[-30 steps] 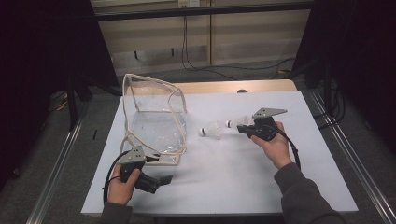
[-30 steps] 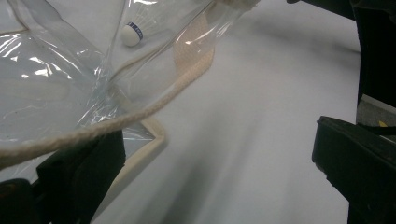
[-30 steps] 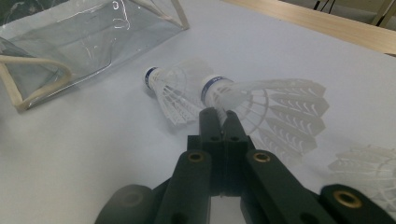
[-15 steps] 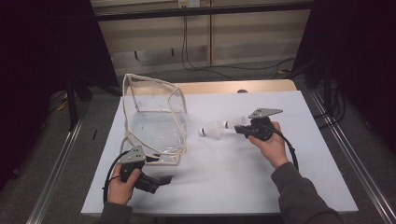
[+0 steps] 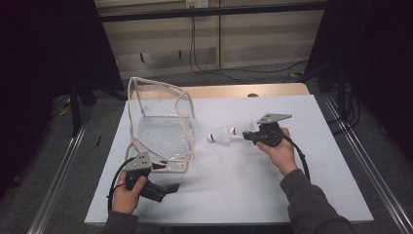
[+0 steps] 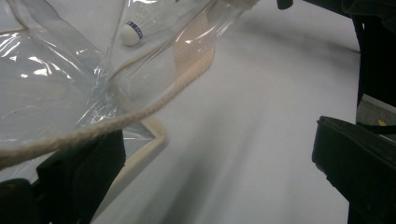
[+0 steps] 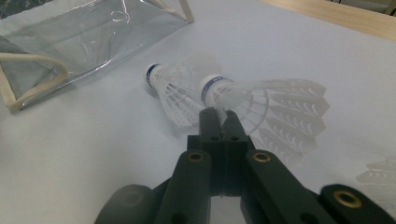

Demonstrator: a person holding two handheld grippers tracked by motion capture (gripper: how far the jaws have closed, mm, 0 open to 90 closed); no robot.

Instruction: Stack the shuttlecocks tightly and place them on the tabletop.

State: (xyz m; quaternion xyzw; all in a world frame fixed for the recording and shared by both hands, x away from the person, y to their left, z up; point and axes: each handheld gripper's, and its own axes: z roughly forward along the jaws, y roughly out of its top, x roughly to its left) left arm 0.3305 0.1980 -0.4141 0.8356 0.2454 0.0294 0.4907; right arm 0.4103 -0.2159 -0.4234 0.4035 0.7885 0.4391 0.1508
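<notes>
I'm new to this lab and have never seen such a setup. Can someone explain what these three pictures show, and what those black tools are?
A person sits at a white table and holds a handheld two-jaw gripper in each hand. One picture looks down from above; the other two come from cameras riding on the grippers, looking along their black jaws. On the table stands a clear plastic bag with cream rope trim, and a shuttlecock lies beside it. The right gripper is shut on a second shuttlecock, pinching its skirt. The left gripper is open, with the bag's rope handle crossing over one jaw.
</notes>
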